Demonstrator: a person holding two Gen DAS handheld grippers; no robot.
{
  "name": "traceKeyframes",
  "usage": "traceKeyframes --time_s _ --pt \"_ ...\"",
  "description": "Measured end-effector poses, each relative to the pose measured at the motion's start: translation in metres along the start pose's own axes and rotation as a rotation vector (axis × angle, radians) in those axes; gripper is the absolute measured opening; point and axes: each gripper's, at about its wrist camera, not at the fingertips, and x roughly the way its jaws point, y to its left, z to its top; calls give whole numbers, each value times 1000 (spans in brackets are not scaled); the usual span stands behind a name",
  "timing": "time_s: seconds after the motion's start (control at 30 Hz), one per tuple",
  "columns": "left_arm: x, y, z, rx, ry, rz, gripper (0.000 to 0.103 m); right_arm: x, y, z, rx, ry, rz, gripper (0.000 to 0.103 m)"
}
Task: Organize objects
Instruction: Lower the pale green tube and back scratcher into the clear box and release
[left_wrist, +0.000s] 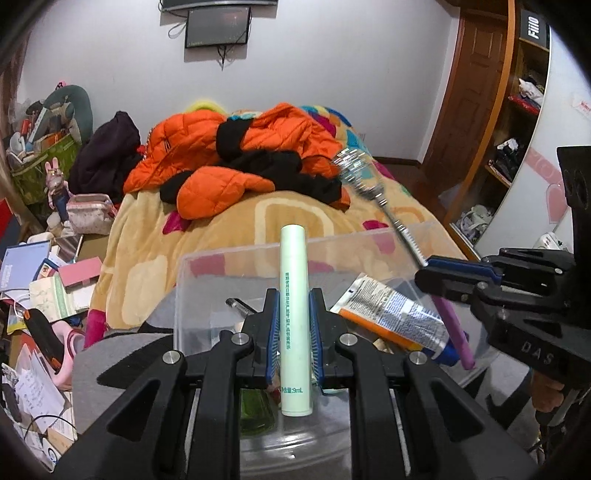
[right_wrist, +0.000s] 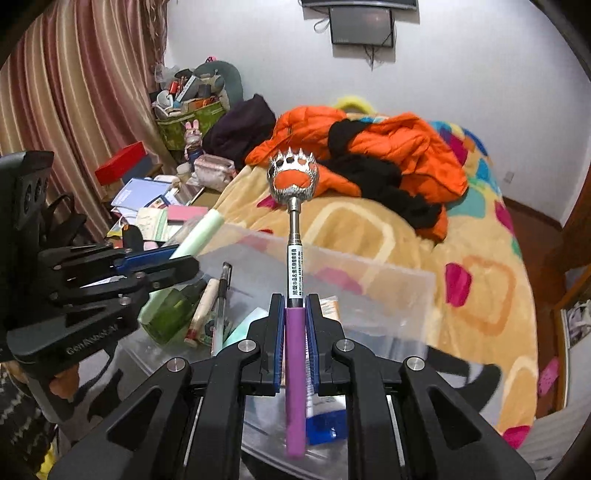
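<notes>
My left gripper (left_wrist: 293, 295) is shut on a pale green tube (left_wrist: 294, 317), held upright over a clear plastic bin (left_wrist: 207, 266). My right gripper (right_wrist: 295, 301) is shut on the purple handle of a telescopic back scratcher (right_wrist: 295, 258) with a silver bear-claw head (right_wrist: 293, 179), also over the bin (right_wrist: 369, 273). In the left wrist view the right gripper (left_wrist: 436, 275) and scratcher (left_wrist: 364, 177) show at the right. In the right wrist view the left gripper (right_wrist: 177, 260) and green tube (right_wrist: 201, 234) show at the left. The bin holds an orange-and-white cream tube (left_wrist: 391, 314), a green bottle (right_wrist: 170, 310) and a pen (right_wrist: 221, 302).
Behind the bin is a bed with a yellow patterned blanket (left_wrist: 236, 218) and an orange jacket (left_wrist: 236, 155). A cluttered side table with books and boxes (left_wrist: 44, 280) stands left. A wooden shelf unit (left_wrist: 517, 122) stands right. Striped curtains (right_wrist: 74, 92) hang far left.
</notes>
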Motion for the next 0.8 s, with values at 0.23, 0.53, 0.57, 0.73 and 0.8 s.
traceKeyframes --time_s 0.23,0.53,0.57,0.73,0.8 --pt "19 -2 -7 8 48 -7 14 22 9 -5 -24 49 10 11" --pt "35 -1 -13 -6 100 -17 15 35 13 -13 -35 92 14 11" --pt "35 -1 -13 -6 102 -17 15 35 13 -14 -34 91 12 11" --pt "32 -4 -14 6 96 -14 15 33 15 -17 -42 95 -4 12" --pt "28 -6 -14 11 95 -12 15 29 16 -17 -45 92 -17 15"
